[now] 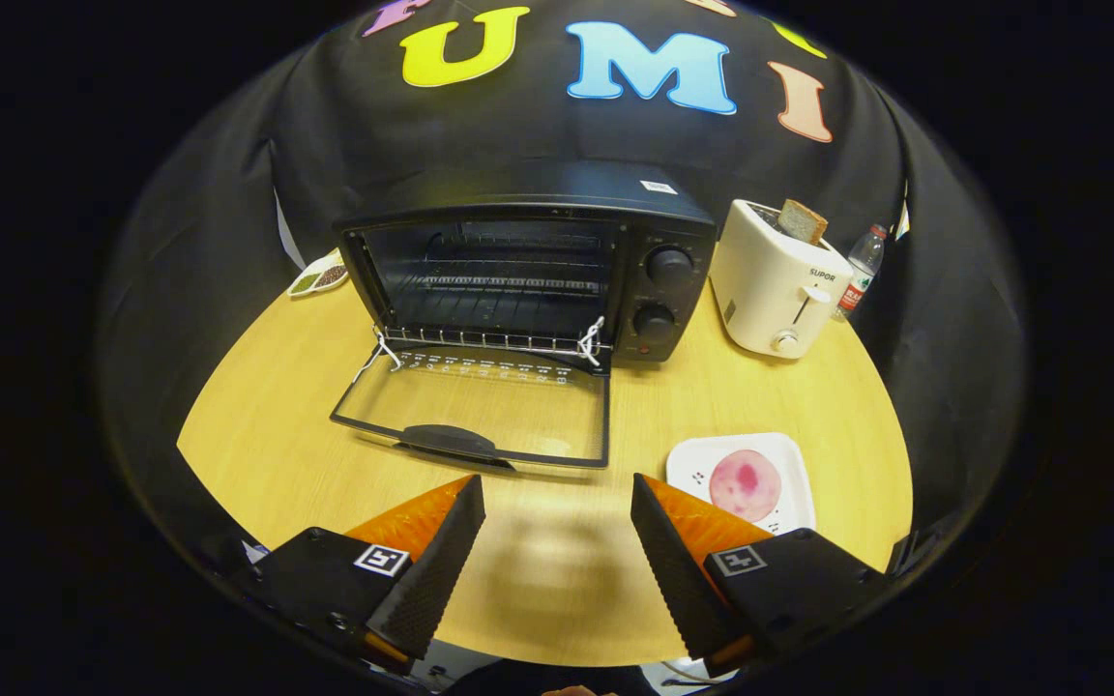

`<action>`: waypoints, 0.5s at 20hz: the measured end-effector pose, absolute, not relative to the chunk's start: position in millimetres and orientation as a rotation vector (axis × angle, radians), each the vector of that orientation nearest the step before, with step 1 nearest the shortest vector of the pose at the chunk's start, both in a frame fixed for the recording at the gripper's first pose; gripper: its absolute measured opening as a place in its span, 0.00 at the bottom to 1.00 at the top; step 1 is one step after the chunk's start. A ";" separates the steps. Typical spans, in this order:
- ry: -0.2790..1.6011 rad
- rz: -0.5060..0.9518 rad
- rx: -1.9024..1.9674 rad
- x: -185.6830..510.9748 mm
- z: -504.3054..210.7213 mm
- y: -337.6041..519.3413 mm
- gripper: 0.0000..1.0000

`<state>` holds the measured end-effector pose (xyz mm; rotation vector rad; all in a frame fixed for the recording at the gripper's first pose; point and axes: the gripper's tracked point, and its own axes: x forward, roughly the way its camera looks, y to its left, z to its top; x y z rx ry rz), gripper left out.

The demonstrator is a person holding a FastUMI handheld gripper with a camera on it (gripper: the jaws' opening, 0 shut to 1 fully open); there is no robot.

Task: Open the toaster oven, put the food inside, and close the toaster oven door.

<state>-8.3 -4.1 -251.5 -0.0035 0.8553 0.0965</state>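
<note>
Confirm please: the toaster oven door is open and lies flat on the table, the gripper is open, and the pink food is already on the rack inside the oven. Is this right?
Not quite. The pink food is not inside the toaster oven; it lies on a white plate on the table, beside one finger. The gripper view shows it. The door is open and the gripper is open, holding nothing.

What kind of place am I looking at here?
Probably a mock kitchen corner in a recording booth: a toaster oven with its door open, a toaster and a plate on a table. The gripper is open.
</note>
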 end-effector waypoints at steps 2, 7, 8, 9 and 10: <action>0.869 0.100 -0.022 -10.7 -249.0 -23.7 0.97; 0.944 0.096 -0.024 -18.3 -261.0 -73.5 0.98; 0.953 0.095 -0.013 -19.3 -263.0 -83.9 0.98; 0.965 0.094 -0.005 -21.0 -265.9 -94.9 0.98; 0.979 0.095 -0.005 -22.6 -268.0 -106.1 0.98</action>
